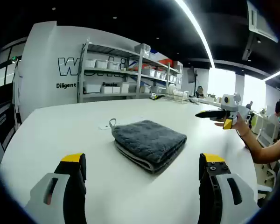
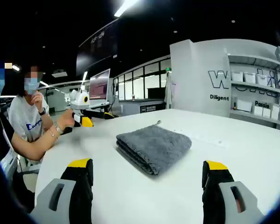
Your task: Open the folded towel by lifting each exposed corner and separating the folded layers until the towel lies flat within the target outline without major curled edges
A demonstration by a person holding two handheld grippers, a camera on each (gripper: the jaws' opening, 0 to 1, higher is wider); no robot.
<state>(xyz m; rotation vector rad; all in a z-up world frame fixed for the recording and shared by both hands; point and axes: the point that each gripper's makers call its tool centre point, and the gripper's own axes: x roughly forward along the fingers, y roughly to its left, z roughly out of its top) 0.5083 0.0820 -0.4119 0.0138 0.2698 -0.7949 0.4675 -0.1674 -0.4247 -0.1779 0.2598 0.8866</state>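
Observation:
A dark grey towel lies folded in several layers on the white table, a small loop at its far left corner. My left gripper hovers low just short of the towel's near edge, open, with nothing between its yellow-tipped fingers. In the right gripper view the same towel lies ahead of my right gripper, also open and apart from it. That right gripper is seen from the side at the right in the left gripper view, held above the table. At the left of the right gripper view is the left gripper.
A person sits at the table's edge, forearm over it. Metal shelves with white bins stand behind the table. A monitor stands beyond the far side. A small white tag lies near the towel's loop.

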